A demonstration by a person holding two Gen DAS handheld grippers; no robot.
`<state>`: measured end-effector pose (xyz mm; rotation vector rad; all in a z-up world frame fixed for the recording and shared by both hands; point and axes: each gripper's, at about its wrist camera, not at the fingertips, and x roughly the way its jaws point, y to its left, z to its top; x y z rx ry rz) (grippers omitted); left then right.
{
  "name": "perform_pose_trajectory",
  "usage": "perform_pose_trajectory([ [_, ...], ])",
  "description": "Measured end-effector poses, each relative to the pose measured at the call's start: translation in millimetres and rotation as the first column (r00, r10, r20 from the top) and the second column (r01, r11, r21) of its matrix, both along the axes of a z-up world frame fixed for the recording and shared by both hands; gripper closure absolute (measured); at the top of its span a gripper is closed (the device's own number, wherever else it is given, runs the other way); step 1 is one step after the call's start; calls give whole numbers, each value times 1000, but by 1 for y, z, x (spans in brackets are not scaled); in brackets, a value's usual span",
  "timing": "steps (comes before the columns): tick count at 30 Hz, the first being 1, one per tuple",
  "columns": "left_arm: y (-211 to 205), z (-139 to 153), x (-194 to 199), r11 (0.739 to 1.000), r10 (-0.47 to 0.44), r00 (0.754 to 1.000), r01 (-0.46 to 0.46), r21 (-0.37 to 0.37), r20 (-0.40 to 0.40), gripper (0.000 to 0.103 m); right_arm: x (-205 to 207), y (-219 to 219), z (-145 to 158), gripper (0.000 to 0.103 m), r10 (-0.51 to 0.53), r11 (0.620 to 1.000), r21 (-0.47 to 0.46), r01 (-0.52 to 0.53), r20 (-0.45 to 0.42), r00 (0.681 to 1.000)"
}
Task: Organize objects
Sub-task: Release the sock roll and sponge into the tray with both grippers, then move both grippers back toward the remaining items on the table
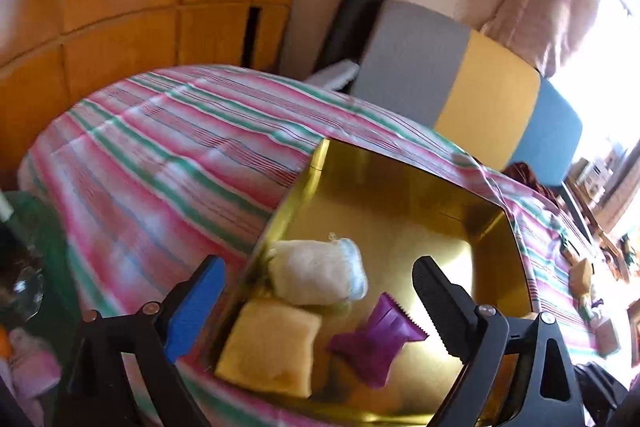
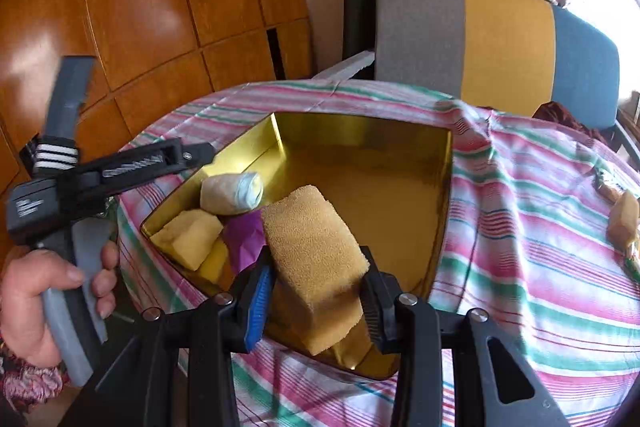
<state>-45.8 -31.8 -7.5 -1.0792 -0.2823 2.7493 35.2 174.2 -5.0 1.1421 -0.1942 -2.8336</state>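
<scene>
A gold tray [image 1: 400, 187] lies on the striped tablecloth; it also shows in the right wrist view [image 2: 360, 131]. In it lie a rolled white sock [image 1: 316, 273] [image 2: 232, 193], a yellow sponge [image 1: 270, 345] [image 2: 190, 237] and a purple pouch [image 1: 378, 341] [image 2: 244, 239]. My left gripper [image 1: 320, 311] is open and empty above the tray's near left part. My right gripper [image 2: 316, 301] is shut on a tan sponge [image 2: 316, 259], held over the tray's near edge. The left gripper tool [image 2: 120, 167] shows in the right wrist view, held by a hand [image 2: 40, 291].
The striped tablecloth [image 1: 160, 167] [image 2: 540, 227] covers a round table. A grey, yellow and blue chair [image 1: 460, 87] [image 2: 500, 43] stands behind it. A tan object [image 2: 624, 223] lies on the cloth at the right. Wooden panels [image 2: 160, 7] line the wall at the left.
</scene>
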Motion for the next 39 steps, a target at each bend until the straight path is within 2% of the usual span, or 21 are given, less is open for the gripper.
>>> perform_pose_trajectory([
  [7, -20, 6, 30, 995, 96, 994, -97, -31, -45, 3, -21, 1, -15, 63, -57, 997, -46, 61, 94, 994],
  [10, -30, 3, 33, 994, 111, 993, -112, -19, -32, 3, -32, 4, -22, 61, -39, 989, -136, 57, 133, 990],
  [12, -33, 1, 36, 992, 123, 992, -123, -9, -14, 3, -40, 3, -30, 59, 3, 970, -240, 39, 172, 985],
  [14, -37, 0, 37, 992, 127, 992, -127, 13, 8, 3, -42, 2, -34, 55, 22, 960, -279, 35, 198, 980],
  [15, -39, -1, 38, 991, 133, 991, -133, 21, 16, 3, -40, 3, -34, 52, -2, 966, -255, 51, 191, 981],
  [16, -41, 0, 38, 990, 135, 991, -136, 29, 18, 3, -37, 5, -31, 44, -35, 973, -218, 74, 177, 984],
  [18, -41, 0, 41, 990, 138, 990, -138, 22, 8, 3, -30, 8, -25, 39, -68, 980, -175, 93, 143, 987],
  [23, -37, -2, 45, 991, 135, 991, -135, 18, 12, 3, -12, 17, -9, 38, -109, 985, -129, 116, 60, 992],
  [29, -20, -1, 51, 997, 83, 996, -83, -2, 9, 3, 1, 22, 10, 38, -133, 987, -98, 130, -17, 991],
  [34, -3, 5, 55, 1000, 25, 1000, -25, 16, -2, 2, 14, 34, 24, 38, -179, 981, -90, 173, -62, 982],
  [39, 22, 17, 63, 998, -50, 998, 51, 29, -31, 1, 29, 60, 28, 38, -244, 967, -98, 236, -71, 967],
])
